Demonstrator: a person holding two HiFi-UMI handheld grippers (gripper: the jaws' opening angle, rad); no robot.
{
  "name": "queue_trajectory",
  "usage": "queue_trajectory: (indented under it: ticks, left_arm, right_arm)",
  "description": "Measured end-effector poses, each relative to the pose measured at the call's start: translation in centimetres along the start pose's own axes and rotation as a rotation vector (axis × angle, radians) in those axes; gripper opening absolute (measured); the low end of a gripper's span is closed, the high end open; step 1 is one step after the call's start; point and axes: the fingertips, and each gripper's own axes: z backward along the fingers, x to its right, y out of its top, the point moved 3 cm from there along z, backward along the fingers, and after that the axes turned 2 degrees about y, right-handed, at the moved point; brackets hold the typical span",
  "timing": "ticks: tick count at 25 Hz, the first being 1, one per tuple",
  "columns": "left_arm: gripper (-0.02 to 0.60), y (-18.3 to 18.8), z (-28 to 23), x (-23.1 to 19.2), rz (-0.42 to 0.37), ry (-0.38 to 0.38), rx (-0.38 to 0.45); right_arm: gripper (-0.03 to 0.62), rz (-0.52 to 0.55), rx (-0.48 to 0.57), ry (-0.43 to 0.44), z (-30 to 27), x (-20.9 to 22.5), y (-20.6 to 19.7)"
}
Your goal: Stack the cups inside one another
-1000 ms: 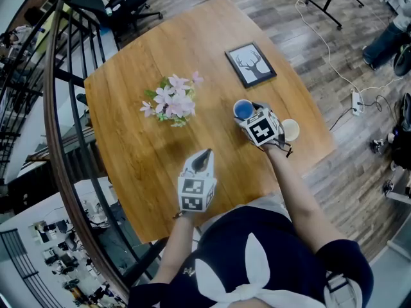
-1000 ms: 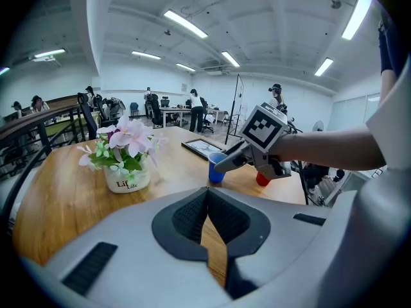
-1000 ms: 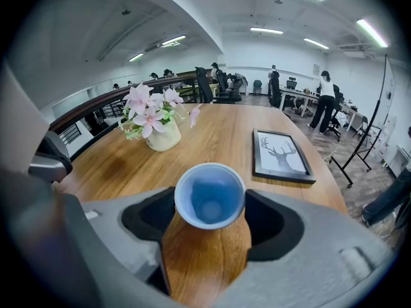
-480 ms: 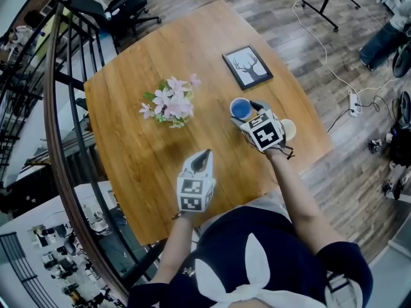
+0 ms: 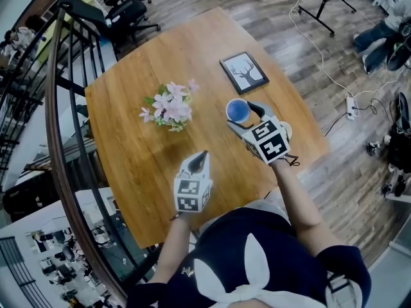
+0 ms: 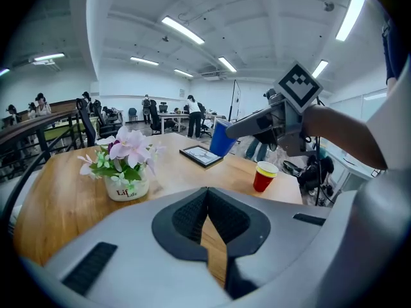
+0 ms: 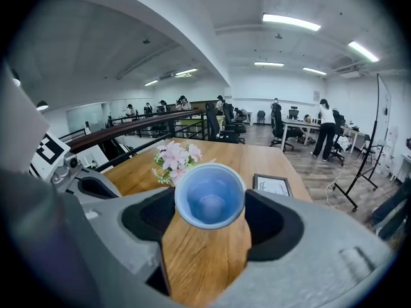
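**Wooden table** [image 5: 125, 117]: a rounded top that carries all the other objects.

**Right gripper** [image 5: 244, 117]: its jaws stand wide apart and are clamped on the blue cup [image 7: 210, 196], one dark pad against each side of the wall just under the rim. The cup's open mouth faces the gripper's camera. In the left gripper view the blue cup sits tilted at the jaw tips, clear of the tabletop.

**Left gripper** [image 6: 207, 201]: it is over the table's near edge, well apart from the cups. Its jaws are together with nothing between them.

**Potted pink flowers** [image 5: 169, 106]: these are left of the blue cup.

**Framed deer picture** [image 5: 244, 73]: it lies flat beyond the blue cup.

**Red cup** [image 6: 264, 176]: it has a yellow lining and stands upright near the table's right edge, below the raised right gripper.

**Hidden or unclear:** in the head view the right gripper's marker cube [image 5: 272, 142] covers nearly all of the red cup. The blue cup's base shows in no view. The lettering on the flower pot is cut off by the leaves.
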Motion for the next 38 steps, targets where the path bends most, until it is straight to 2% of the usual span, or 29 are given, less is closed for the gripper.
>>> queue_trajectory:
  ticks: [11, 20, 38]
  left_arm:
    - [0.017, 1.1, 0.7, -0.1, -0.006, 0.012, 0.029]
    - [0.017, 1.0, 0.6, 0.7, -0.02, 0.0, 0.026]
    - [0.017, 1.0, -1.0, 3.9, -0.039, -0.083, -0.007]
  right_arm:
    - [0.335, 0.022, 0.04, 0.002, 3.2, -1.6, 0.5]
    - [0.335, -0.002, 0.046, -0.025, 4.7, -0.7, -0.4]
    - [0.334, -0.158, 0.013, -0.222, 12.0, 7.0, -6.5]
